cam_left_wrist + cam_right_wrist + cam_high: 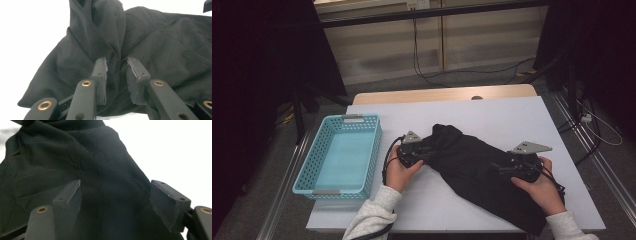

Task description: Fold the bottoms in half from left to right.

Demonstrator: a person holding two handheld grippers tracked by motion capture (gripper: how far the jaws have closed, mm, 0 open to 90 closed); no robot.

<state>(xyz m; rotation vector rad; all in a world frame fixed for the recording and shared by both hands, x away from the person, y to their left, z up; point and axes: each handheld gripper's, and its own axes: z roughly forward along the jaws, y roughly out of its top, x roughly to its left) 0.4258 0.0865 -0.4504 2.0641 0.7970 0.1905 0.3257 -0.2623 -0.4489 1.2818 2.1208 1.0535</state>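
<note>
Basket [347, 118] in turquoise, parked at the left of the white table [492, 112], well apart from everything else. Next, left gripper [428, 150], gripped by the left hand [398, 172] and laid against the left end of the black cloth [472, 165], jaws parted a little, with a fold standing between the pads (not squeezed by them). Cloth spread across the table's middle and out to the right, met there by right gripper [498, 167], jaws spread wide over a bulge of fabric (pressed or merely straddled, impossible to tell).
</note>
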